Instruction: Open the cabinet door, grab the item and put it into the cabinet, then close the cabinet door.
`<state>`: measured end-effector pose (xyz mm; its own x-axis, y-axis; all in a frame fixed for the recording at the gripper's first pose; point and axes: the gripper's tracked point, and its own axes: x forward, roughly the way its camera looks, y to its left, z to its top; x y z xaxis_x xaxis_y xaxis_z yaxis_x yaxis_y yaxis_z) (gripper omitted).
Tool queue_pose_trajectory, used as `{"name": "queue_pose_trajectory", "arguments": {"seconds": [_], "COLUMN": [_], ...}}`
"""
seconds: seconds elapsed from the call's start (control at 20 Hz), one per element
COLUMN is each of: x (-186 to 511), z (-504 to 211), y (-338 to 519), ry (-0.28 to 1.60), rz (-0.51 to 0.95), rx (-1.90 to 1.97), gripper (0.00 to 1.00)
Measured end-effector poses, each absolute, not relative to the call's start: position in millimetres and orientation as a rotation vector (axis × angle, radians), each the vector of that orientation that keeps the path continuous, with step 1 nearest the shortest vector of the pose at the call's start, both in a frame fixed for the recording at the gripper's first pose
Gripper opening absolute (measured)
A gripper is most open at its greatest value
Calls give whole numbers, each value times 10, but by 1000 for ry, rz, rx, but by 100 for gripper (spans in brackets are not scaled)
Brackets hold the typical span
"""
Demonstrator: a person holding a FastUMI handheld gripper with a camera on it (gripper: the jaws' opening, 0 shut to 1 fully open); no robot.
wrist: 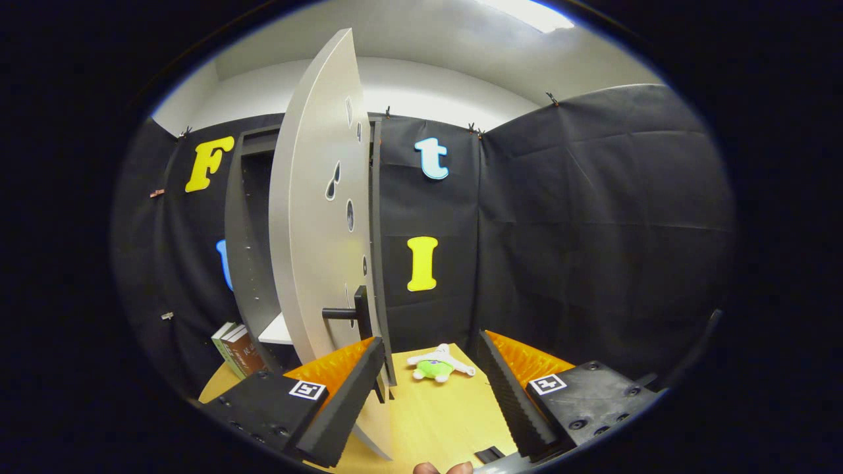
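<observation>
My gripper (431, 382) has its jaws spread wide, nothing between the fingers but bare table. The tall dark grey cabinet (247, 250) stands ahead against the booth wall, and its pale grey door (309, 217) hangs well open, swung out toward me so I see it nearly edge-on. The door's black bar handle (352, 313) sits just above my left finger (346, 401); that finger's tip looks close to the door's lower edge, though I cannot tell whether they touch. The item, a small green-and-white plush toy (436, 366), lies on the light wooden tabletop (435, 421) just beyond the fingertips, roughly midway between them, outside the cabinet. A white shelf (278, 331) shows inside the cabinet. A few books (236, 349) lean beside the cabinet's base.
</observation>
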<state>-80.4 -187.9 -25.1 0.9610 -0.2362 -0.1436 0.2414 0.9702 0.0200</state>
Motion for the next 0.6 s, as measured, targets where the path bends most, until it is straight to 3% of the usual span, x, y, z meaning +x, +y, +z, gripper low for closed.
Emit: {"name": "queue_pose_trajectory", "arguments": {"seconds": [0.6], "x": [-560], "z": [-313], "y": [-705], "ry": [162], "rz": [-18], "rx": [78], "gripper": [96]}}
